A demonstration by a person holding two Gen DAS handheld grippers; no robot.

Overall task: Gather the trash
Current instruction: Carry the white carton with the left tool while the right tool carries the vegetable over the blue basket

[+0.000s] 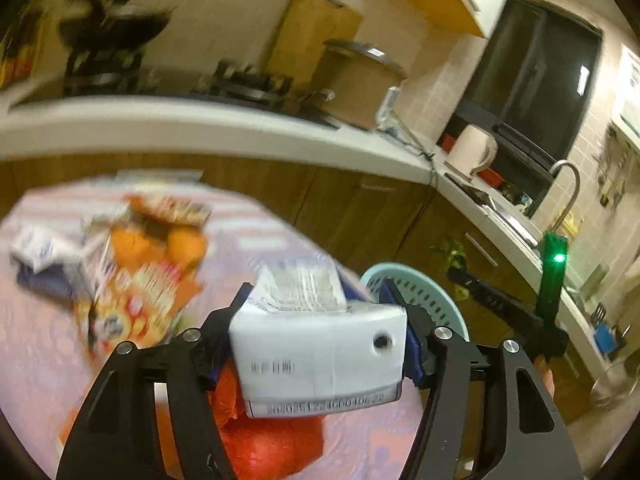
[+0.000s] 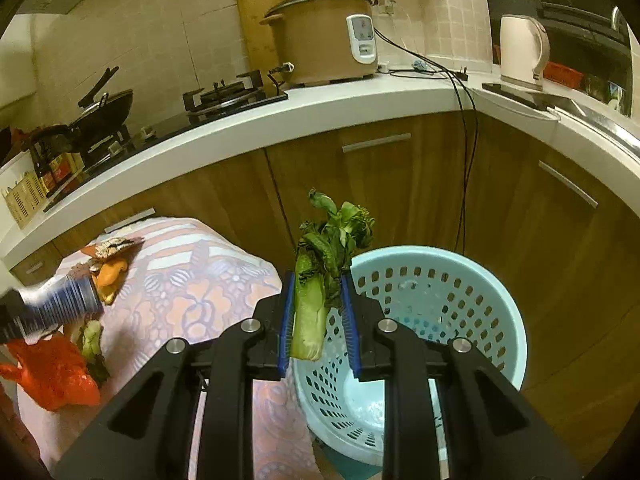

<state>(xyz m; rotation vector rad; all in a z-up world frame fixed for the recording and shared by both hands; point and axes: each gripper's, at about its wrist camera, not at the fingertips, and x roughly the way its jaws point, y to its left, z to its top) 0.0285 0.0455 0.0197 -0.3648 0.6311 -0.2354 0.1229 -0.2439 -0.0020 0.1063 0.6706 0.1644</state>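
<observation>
My left gripper is shut on a white milk carton, its blue pads pressing both sides above the table. In the right wrist view the same carton shows at the far left. My right gripper is shut on a leafy green vegetable stalk, which hangs over the near rim of a light blue perforated basket. The left wrist view shows the basket just beyond the carton, and the right gripper with the vegetable above it.
The table's patterned cloth carries a red plastic bag, orange peels, a vegetable scrap and snack wrappers. Wooden cabinets and a white counter with a rice cooker and a kettle stand behind.
</observation>
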